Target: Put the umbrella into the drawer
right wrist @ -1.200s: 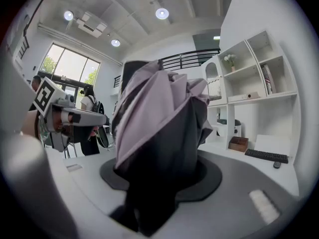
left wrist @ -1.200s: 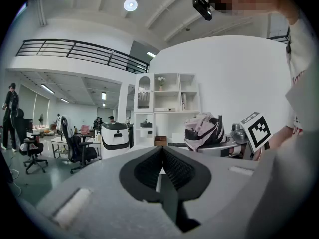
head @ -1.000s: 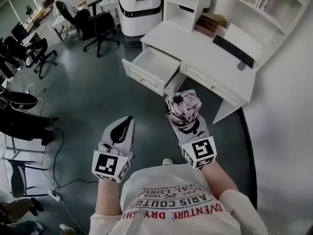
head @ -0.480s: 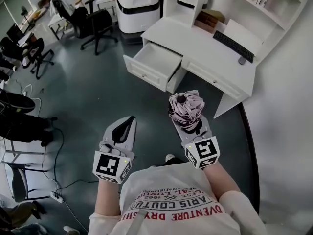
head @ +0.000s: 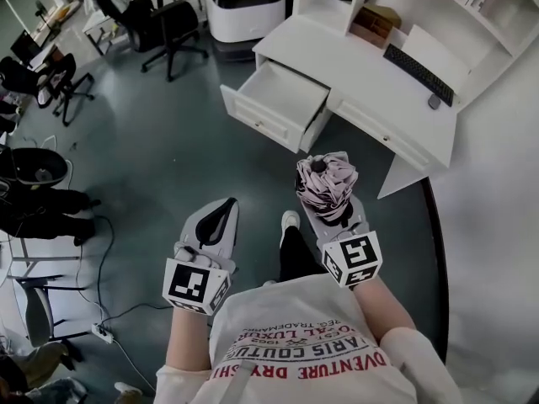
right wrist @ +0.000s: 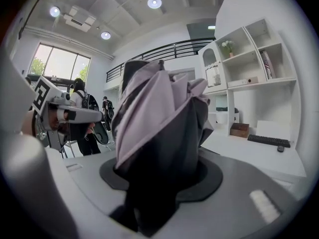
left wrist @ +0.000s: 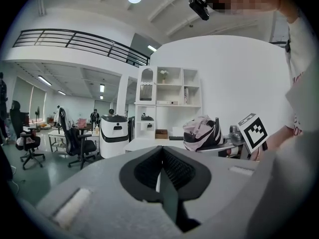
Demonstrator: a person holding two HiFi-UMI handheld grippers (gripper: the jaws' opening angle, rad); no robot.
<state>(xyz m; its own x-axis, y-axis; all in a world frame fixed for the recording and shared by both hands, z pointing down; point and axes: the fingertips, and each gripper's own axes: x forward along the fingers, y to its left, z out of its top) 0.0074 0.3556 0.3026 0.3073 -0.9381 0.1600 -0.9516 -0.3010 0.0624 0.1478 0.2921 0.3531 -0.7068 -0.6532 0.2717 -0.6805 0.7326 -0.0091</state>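
Grey-green floor [head: 168,150] lies between me and the white bench [head: 370,78], whose drawer [head: 282,98] stands pulled open, well ahead of both sets of jaws, and looks empty. My right gripper [head: 331,211] is clenched on the folded umbrella [head: 322,179], whose bundled canopy juts out past the jaw tips. My left gripper [head: 221,211], just beside it, has its jaws pressed together on nothing. To do this well, I judge I should carry the right jaws over the drawer's mouth, line the umbrella up along its length, lower it inside, then let go.
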